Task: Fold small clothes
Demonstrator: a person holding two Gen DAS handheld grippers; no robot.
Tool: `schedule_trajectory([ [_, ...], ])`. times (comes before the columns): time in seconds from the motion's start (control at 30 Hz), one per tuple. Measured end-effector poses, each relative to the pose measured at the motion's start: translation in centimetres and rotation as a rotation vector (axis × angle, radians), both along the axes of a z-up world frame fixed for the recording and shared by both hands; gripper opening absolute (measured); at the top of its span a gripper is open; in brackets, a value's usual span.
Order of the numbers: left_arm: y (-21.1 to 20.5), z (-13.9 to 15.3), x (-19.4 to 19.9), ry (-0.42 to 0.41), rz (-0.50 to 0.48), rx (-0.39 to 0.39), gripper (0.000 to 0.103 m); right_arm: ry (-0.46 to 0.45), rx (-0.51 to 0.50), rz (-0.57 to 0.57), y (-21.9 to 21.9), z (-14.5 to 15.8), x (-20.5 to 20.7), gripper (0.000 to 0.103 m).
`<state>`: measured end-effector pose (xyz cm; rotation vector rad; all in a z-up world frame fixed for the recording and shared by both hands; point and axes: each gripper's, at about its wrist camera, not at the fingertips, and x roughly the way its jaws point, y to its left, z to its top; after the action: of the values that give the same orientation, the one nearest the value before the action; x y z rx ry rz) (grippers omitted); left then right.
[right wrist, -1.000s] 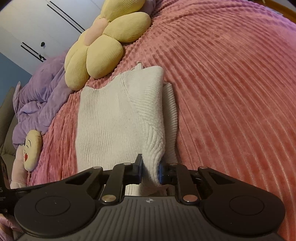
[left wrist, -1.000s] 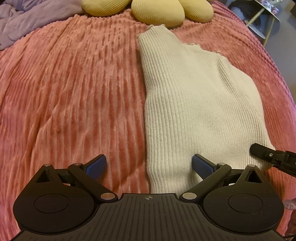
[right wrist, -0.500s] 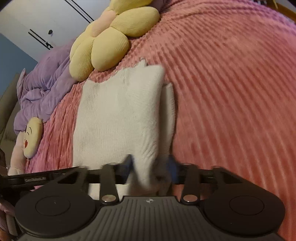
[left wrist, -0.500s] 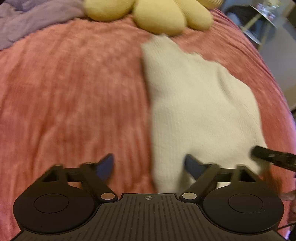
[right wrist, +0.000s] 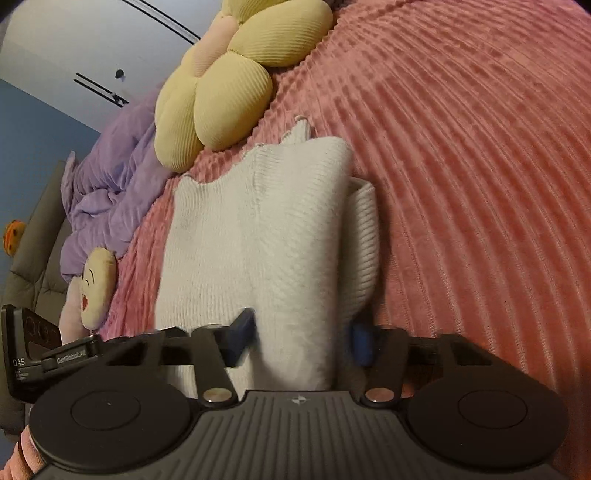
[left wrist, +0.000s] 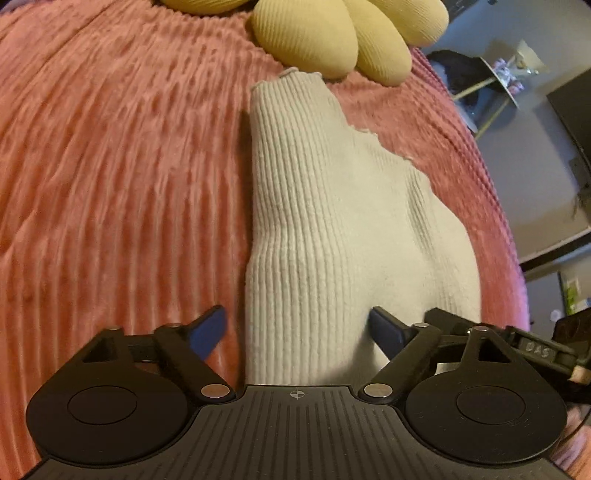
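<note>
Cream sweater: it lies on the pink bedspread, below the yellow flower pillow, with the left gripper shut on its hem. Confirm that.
One thing is wrong. In the left wrist view the left gripper is open, its blue pads straddling the hem of the cream sweater. The rest holds: it lies on the pink bedspread, below the yellow flower pillow.

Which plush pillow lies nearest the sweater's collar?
The yellow flower pillow, almost touching the cream sweater; the smiley-face plush sits apart beside the purple blanket.

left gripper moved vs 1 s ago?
Yes. The left gripper has advanced toward the yellow flower pillow; its open fingers now straddle the cream sweater hem.
</note>
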<state>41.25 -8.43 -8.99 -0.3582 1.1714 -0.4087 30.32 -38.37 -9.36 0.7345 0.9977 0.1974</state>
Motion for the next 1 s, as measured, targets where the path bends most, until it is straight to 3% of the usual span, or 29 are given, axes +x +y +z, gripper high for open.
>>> schedule_trajectory([
  [0.2,-0.8,-0.5,1.3,-0.02,-0.04,0.005,0.086,-0.002,0.022,0.001,0.1,-0.7,0.8,0.064],
  [0.27,-0.8,-0.1,1.3,-0.028,-0.056,-0.004,0.068,-0.003,-0.002,0.004,0.8,-0.5,1.2,0.065],
  [0.33,-0.8,0.3,1.4,-0.04,-0.068,0.003,0.059,-0.012,-0.037,0.016,1.5,-0.2,1.4,0.048],
  [0.43,-0.2,1.2,1.0,-0.065,-0.077,-0.011,0.049,-0.042,-0.085,0.038,2.6,0.9,1.5,0.043],
  [0.73,6.3,6.4,-3.2,-0.133,0.03,0.012,0.049,-0.168,-0.044,0.162,8.2,5.5,1.1,0.041],
  [0.8,7.9,6.6,-4.3,-0.127,0.055,0.052,0.05,-0.186,-0.025,0.204,10.0,5.9,0.7,0.041],
  [0.9,9.2,5.3,-5.1,-0.104,0.083,0.178,0.054,-0.192,-0.042,0.263,12.2,5.8,0.2,0.041],
  [0.93,9.4,4.6,-5.2,-0.078,0.105,0.236,0.055,-0.177,-0.063,0.275,12.9,5.4,0.0,0.044],
  [1.0,10.0,4.3,-5.5,-0.081,0.115,0.26,0.058,-0.096,-0.078,0.268,13.6,4.2,-0.1,0.051],
])
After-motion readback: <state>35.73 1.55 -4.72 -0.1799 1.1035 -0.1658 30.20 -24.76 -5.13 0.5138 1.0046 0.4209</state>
